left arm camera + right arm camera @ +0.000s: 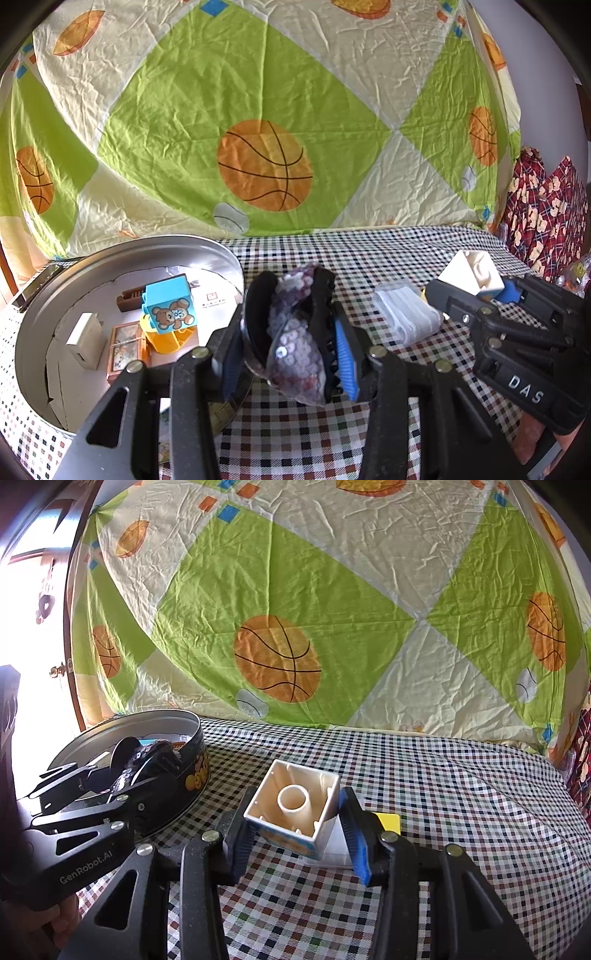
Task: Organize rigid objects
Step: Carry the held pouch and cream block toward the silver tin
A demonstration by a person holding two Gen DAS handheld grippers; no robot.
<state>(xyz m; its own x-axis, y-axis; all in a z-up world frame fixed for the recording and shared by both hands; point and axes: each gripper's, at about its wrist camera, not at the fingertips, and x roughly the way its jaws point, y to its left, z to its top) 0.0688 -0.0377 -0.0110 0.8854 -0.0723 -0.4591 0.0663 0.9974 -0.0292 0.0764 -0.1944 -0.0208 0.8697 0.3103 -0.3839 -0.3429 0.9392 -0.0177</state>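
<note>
Beside round metal tin point(37, 332): left hand-held gripper point(291, 332) clamps sequin hair claw point(295, 343).

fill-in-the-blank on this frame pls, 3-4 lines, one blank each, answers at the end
1. The left gripper is shut on a bag of ____.
2. The white toy block in the right gripper has its hollow underside facing the ____.
3. The blue block inside the round metal tin carries a picture of a ____.
4. The tablecloth has a ____ pattern.

Missing words: sequins; camera; bear; checked
</note>
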